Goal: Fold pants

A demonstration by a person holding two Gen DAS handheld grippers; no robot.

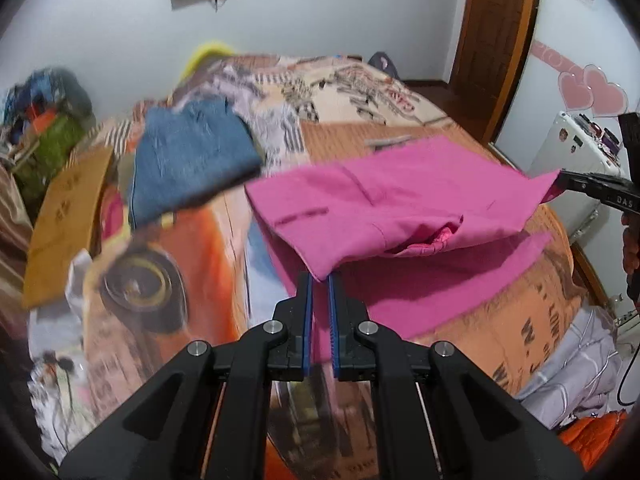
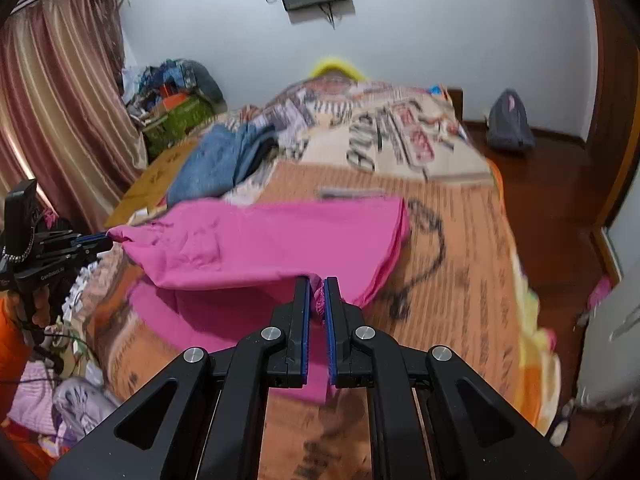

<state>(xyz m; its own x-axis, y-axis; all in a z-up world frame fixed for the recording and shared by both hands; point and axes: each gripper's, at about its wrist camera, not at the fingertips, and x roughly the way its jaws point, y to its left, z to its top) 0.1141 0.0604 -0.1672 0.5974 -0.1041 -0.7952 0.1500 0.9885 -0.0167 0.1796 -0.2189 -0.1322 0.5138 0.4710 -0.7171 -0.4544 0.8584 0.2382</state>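
From the left wrist, the left gripper (image 1: 319,280) has its jaws clamped on one corner of the pink pants (image 1: 384,204), which hang lifted in a sagging sheet above a lower pink layer lying flat on the bed (image 1: 460,148). The far corner is pinched by the right gripper (image 1: 560,180) at the right edge of the view, a hand (image 1: 632,240) partly showing below it. This looks like a fold in mid-carry: one end of the pants is raised and being brought over the rest. Folded jeans (image 1: 192,160) sit further up the bed, apart from the pants. From the right wrist, the right gripper (image 2: 318,280) is likewise closed on bunched pink cloth, and the left gripper (image 2: 105,237) holds the other corner at the left, so the raised edge runs stretched between them. Both grippers tilt downward toward the bed. Next, I judge, both must travel together, keeping the edge taut, lay it square on the lower layer, then let go.
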